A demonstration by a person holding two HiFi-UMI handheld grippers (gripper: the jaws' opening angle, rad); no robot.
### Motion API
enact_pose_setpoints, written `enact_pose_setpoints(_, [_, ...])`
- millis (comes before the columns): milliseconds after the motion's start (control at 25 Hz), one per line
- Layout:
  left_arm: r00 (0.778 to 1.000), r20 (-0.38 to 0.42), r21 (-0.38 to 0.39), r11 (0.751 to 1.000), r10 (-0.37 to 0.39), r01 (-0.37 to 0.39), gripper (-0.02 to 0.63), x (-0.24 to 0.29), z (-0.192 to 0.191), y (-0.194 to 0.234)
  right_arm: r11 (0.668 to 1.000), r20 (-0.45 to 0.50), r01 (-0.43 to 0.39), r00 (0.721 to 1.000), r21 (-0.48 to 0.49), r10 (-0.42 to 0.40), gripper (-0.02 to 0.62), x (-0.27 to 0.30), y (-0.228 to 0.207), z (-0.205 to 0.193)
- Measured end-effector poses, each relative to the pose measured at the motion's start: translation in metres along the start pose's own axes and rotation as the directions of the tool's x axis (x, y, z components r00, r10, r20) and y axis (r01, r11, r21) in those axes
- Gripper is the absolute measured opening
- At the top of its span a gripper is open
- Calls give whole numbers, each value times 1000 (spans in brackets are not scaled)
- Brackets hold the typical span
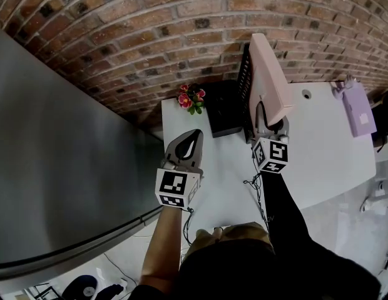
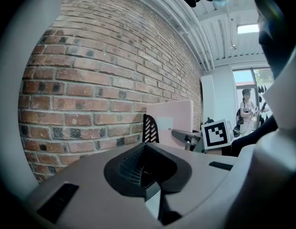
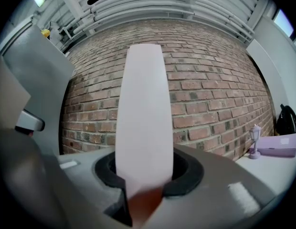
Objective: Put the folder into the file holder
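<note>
The pink folder (image 1: 267, 74) stands on edge, lifted off the white table (image 1: 319, 161), and my right gripper (image 1: 271, 119) is shut on its lower near edge. It fills the middle of the right gripper view as a tall pale strip (image 3: 144, 113) between the jaws. The black mesh file holder (image 1: 243, 86) stands just left of the folder, against the brick wall. My left gripper (image 1: 195, 134) hovers over the table's left part, jaws shut and empty. The left gripper view shows the folder (image 2: 169, 120) and holder (image 2: 150, 128) ahead to the right.
A small pot of pink flowers (image 1: 191, 97) sits at the table's back left corner. At the far right end lies a purple box (image 1: 358, 108) with a little lamp (image 1: 339, 87) beside it. A grey panel (image 1: 62, 161) runs along the left. Cables hang off the table's near edge.
</note>
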State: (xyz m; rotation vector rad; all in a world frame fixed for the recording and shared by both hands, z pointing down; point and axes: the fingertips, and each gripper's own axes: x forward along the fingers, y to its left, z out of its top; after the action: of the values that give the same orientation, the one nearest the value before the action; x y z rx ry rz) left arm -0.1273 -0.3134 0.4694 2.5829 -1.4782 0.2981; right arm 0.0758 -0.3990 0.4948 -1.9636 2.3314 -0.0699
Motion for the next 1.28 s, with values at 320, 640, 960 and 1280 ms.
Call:
enact_pose_setpoints(320, [1000, -17, -2, 1000, 9, -9, 8, -3, -5, -1, 1000, -75, -10, 997, -5, 10, 137, -3, 1, -25])
enact_pose_setpoints(640, [1000, -28, -41, 999, 9, -10, 8, -6, -16, -5, 999, -129, -30, 991, -30, 26, 137, -4, 8, -46])
enact_pose_setpoints(960, [1000, -21, -84, 996, 17, -19, 8, -8, -20, -6, 998, -148, -60, 987, 9, 61, 153, -3, 6, -47])
enact_pose_setpoints(1280, [999, -29, -76, 997, 12, -14, 8, -13, -23, -9, 998, -164, -59, 985, 8, 60, 155, -2, 6, -47])
